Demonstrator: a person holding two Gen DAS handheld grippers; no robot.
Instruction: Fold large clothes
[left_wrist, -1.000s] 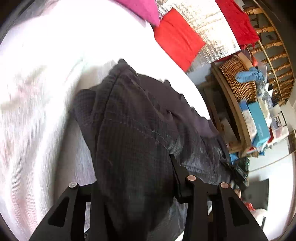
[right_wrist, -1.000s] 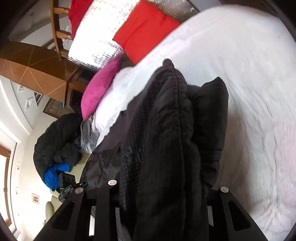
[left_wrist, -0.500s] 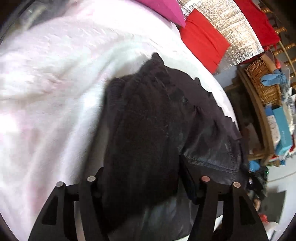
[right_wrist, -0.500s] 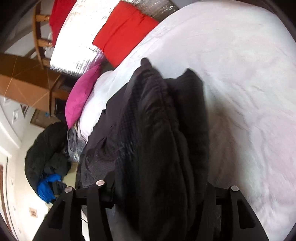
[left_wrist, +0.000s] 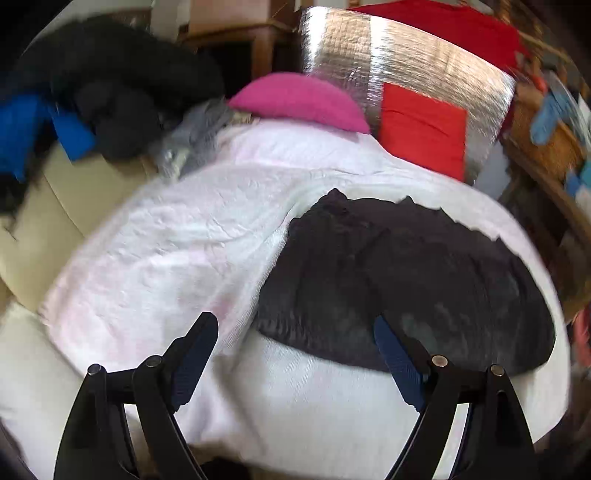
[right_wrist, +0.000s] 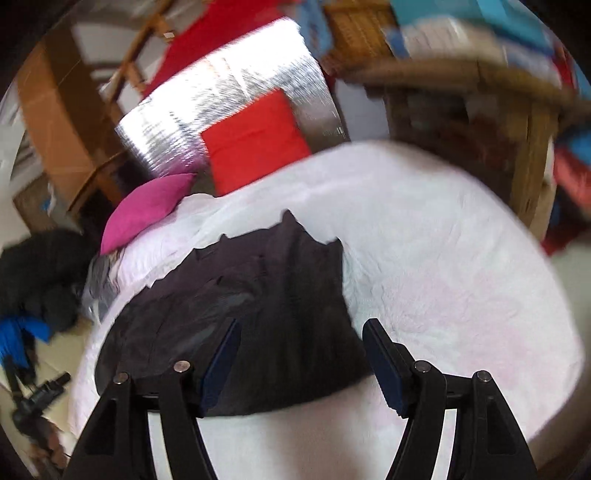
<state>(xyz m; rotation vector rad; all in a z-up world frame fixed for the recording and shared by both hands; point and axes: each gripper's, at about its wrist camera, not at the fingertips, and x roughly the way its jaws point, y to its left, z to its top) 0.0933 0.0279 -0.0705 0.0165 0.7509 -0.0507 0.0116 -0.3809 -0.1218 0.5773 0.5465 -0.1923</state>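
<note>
A woven wicker basket (left_wrist: 546, 147) sat on the wooden shelf unit at the far right of the bed, with a light blue cloth (left_wrist: 550, 110) draped over its rim; what else it held was too blurred to tell. The large dark charcoal garment of finely checked fabric (left_wrist: 402, 280) lay bunched in a flat heap on the white textured bedspread (left_wrist: 177, 251), toward the near edge of the bed, in front of the pillows. In the right wrist view the same garment (right_wrist: 258, 317) spread leftward across the cover (right_wrist: 443, 258) and ran under the left finger of the tongs.

The left gripper (left_wrist: 293, 341) had its jaws spread wide, with nothing between the blue-padded fingers (left_wrist: 194, 354); its right finger overlapped the near edge of the garment, though contact could not be told. The right gripper (right_wrist: 301, 345) was likewise spread wide and held nothing, hanging above the near right part of the heap.

At the far end a magenta cushion (left_wrist: 299, 101) lay to the left of a square red pillow (left_wrist: 421, 133), which leaned on a shiny silver quilted panel (left_wrist: 406, 62). Off the bed's far left lay a black padded coat (left_wrist: 110, 88) with a bright blue piece (left_wrist: 26, 125) beside it
</note>
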